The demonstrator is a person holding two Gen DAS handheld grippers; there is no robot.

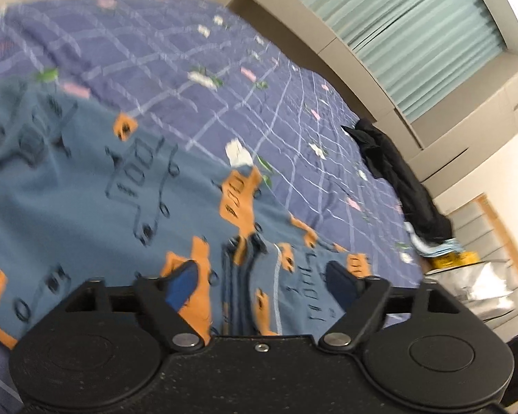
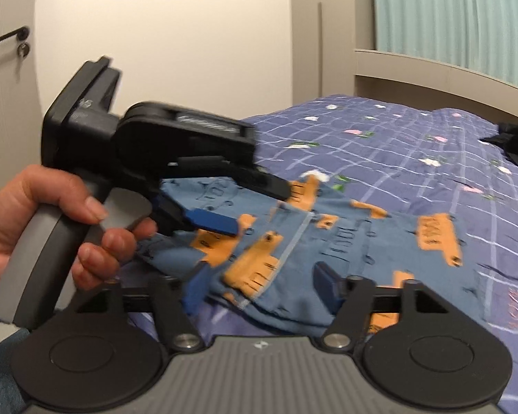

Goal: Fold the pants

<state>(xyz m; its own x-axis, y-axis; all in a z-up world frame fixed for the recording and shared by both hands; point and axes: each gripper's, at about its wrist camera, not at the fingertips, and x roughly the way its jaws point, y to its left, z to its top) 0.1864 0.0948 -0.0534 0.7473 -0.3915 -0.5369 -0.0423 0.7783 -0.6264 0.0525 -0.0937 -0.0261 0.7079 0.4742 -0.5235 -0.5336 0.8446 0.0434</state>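
Pants flat on bed, beneath both released grippers, left, right

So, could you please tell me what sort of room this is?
Most likely a bedroom: a bed with a purple grid-patterned bedspread, a curtained window behind it, and a door with a lever handle.

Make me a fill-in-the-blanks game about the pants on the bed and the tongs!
1. The blue pants have ____ trucks printed on them.
2. The pants lie on a purple checked ____.
3. Both the left tongs and the right tongs are ____, gripping nothing.
4. A hand holds the left tongs by the grey ____.

Missing words: orange; bedspread; open; handle
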